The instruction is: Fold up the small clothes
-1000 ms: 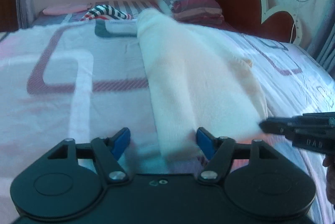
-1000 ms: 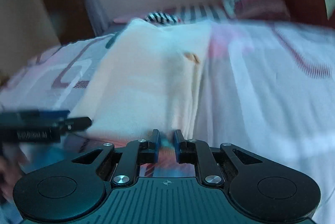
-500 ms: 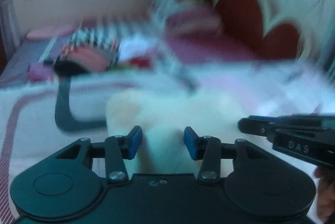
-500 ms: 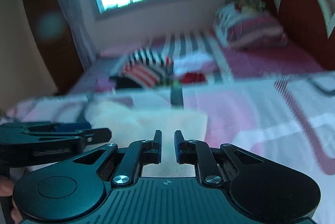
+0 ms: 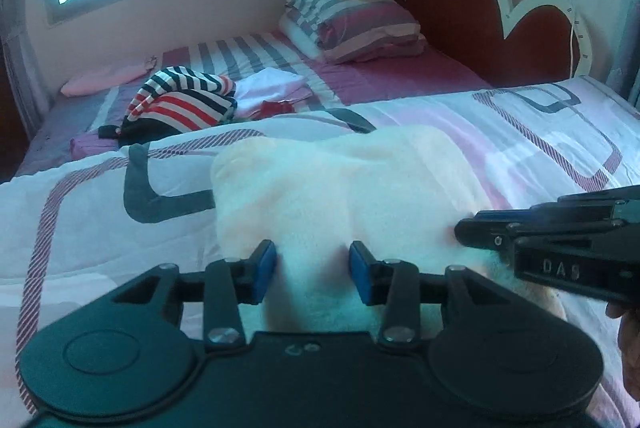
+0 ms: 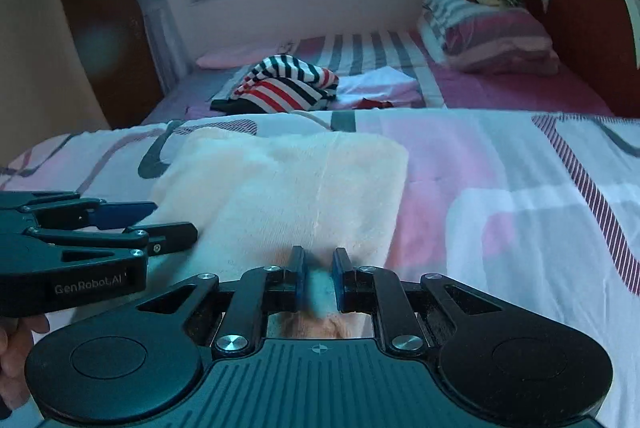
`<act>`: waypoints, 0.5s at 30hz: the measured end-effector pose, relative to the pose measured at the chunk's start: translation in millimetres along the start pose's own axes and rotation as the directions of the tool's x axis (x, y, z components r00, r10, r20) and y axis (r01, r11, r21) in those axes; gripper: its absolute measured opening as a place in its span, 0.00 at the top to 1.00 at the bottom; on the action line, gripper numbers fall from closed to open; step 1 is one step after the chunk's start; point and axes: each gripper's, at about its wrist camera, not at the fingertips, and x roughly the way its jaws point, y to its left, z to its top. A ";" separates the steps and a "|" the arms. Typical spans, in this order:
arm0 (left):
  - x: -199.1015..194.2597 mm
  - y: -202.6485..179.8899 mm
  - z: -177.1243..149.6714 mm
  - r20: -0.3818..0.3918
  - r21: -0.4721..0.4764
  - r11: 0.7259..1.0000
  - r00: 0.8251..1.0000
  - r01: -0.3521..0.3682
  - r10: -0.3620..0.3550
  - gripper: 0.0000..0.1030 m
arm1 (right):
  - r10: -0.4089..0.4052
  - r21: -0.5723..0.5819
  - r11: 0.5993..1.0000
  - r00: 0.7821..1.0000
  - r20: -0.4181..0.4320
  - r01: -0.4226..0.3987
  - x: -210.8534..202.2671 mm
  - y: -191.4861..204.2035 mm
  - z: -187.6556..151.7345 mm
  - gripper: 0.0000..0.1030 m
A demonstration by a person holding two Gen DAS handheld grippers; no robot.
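The left gripper (image 5: 312,268) has the near edge of the cream garment (image 5: 340,188) bunched between its blue pads (image 5: 264,266), and the cloth fills the gap from pad to pad, so it reads as clamped on the cloth. The right gripper (image 6: 318,278) stands with its jaws narrow and a pinch of the same garment's near edge caught between them; it is gripping too. The two grippers lie side by side along that near edge, the right one just beside the left and a little toward the headboard (image 5: 480,20) side of the bed.

The garment lies flat on the patterned quilt (image 5: 80,220), near the quilt's close edge and about midway along it. It already looks doubled over, with a straight seam line running away from the right gripper toward its far edge.

The step in hand appears to be carrying the held edge over to make the next fold. To do it well, both grips should lift together and level so the edge stays straight. Carry it away toward the far edge, square to the seam, and lay it down so edge meets edge. The left grip holds a thick bunch, which may leave a lump, so ease it flat before letting go.

Beyond the quilt's far edge lies a pile of striped clothes (image 5: 180,104), well apart, with a folded white piece (image 5: 272,84) just beside it.
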 end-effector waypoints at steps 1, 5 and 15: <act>-2.1 -0.6 0.0 -0.003 0.004 1.000 1.000 -0.004 0.004 0.61 | 0.001 0.012 1.000 1.000 -0.007 -0.001 -0.4 -0.7 2.9 0.87; -25.8 -2.0 -4.9 0.008 0.011 1.000 1.000 -0.015 0.015 0.63 | 0.010 -0.004 1.000 1.000 0.021 -0.010 -24.4 3.2 3.0 0.87; -62.9 -6.8 -52.6 -0.030 -0.002 0.999 0.999 -0.033 0.033 0.61 | 0.062 -0.042 0.997 0.998 -0.021 -0.063 -76.4 23.7 -51.0 0.87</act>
